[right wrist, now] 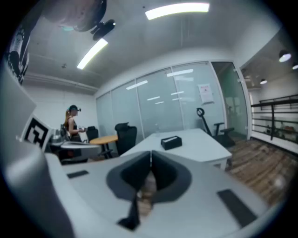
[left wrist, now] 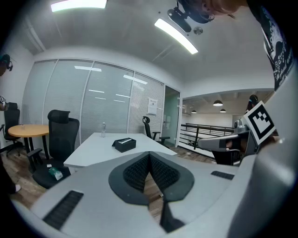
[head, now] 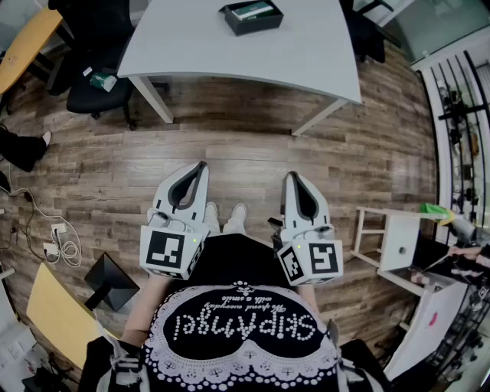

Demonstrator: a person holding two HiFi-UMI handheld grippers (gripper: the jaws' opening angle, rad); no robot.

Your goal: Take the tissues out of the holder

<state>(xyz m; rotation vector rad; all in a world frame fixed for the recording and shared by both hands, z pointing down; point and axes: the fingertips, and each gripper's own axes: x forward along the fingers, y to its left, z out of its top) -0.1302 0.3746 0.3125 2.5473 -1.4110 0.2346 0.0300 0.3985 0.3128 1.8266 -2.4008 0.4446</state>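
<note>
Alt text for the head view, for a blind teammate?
The left claw and right claw, both shut and empty, point forward over a wood floor. Ahead, a white table carries the black tissue holder.

the only lettering stands on the person's black shirt (head: 241, 329), white and upside down in the head view: a large word that looks like "skipangel", with a smaller script line above it, perhaps "with a smile". a white notice (left wrist: 152, 106) on the glass wall (left wrist: 93, 107) is too small to read.
</note>
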